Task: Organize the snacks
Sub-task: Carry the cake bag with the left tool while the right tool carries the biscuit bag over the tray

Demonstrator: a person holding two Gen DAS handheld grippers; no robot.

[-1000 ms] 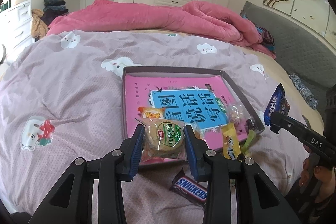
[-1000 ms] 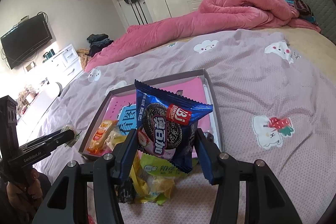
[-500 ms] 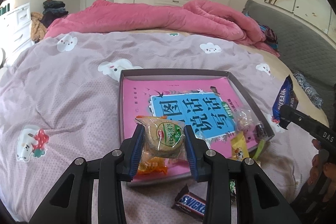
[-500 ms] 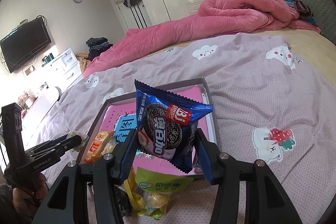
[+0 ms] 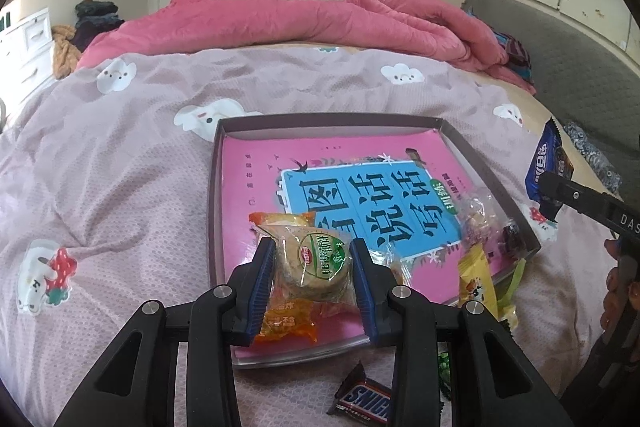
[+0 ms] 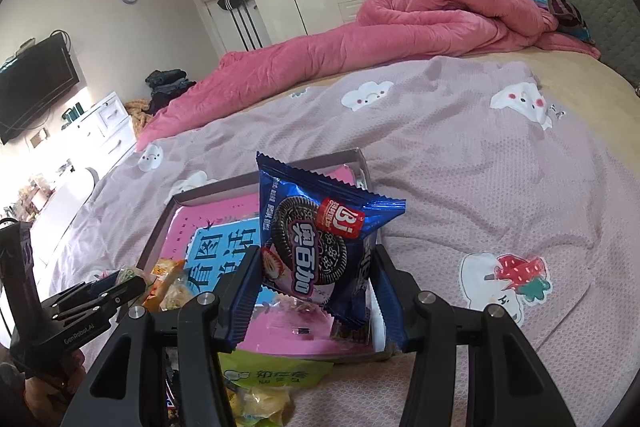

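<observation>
Both grippers are loaded, and the step in hand looks like setting these two packets into the tray [image 5: 486, 171] on the bed. The left gripper [image 5: 314, 269] is clamped on a round biscuit [image 5: 316, 265] in clear wrap, held over the tray's near edge, just above an orange packet [image 5: 286, 319] that already lies there. The right gripper [image 6: 316, 287] is clamped on a blue cookie pack [image 6: 316, 243], held upright over the tray's near right corner. To do this well, carry each packet further in, over the bare pink and blue book cover [image 5: 360, 195] that lines the tray, before letting go; a release at the near edge would likely stack the biscuit on the orange packet or tip it over the low rim. Lower until the wrapper nearly touches, then part the jaws gently, since crinkly film can cling to the ribbed pads [image 5: 264, 279]. The cookie pack is gripped low and its top leans, so lay it flat rather than dropping it on end. Keep the two tools apart, one to each side of the tray. How high the biscuit hangs above the tray is hard to judge through the fisheye. A Snickers bar [image 5: 366, 403] and a yellow-green bag [image 6: 272, 379] lie outside on the blanket [image 5: 120, 187], apparently left for later.
</observation>
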